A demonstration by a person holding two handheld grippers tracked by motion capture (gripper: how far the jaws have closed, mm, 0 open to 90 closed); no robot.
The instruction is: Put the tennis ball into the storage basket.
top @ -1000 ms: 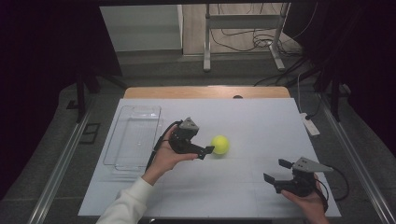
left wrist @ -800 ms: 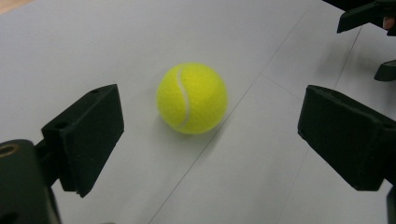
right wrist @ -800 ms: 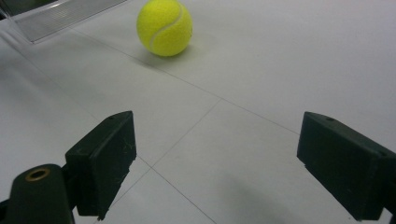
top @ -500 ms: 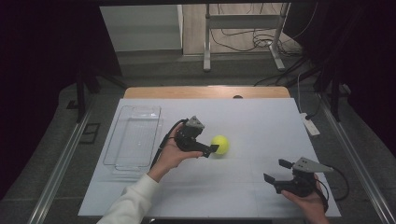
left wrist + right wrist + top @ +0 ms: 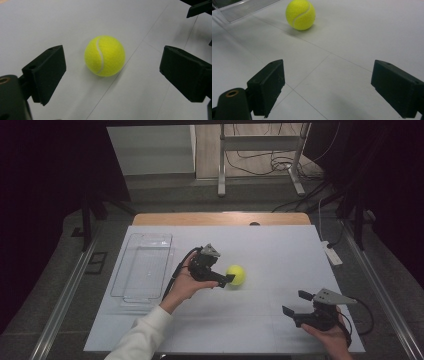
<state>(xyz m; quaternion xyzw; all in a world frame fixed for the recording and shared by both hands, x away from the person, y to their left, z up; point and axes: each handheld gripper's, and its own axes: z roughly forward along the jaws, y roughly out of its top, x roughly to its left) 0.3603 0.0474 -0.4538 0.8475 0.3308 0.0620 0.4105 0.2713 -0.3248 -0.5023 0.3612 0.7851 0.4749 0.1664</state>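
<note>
Both grippers wide: left gripper (image 5: 226,276) jaws straddle tennis ball (image 5: 235,274) on table (image 5: 270,250), no contact; right gripper (image 5: 296,303) well apart.

The tennis ball (image 5: 235,274) sits mid-bench with bare white bench (image 5: 270,250) on its far, right and near sides. The left gripper (image 5: 226,279) crowds its left, fingers (image 5: 45,72) spread with room around the ball. The clear tray (image 5: 144,267) blocks the far-left area.
</note>
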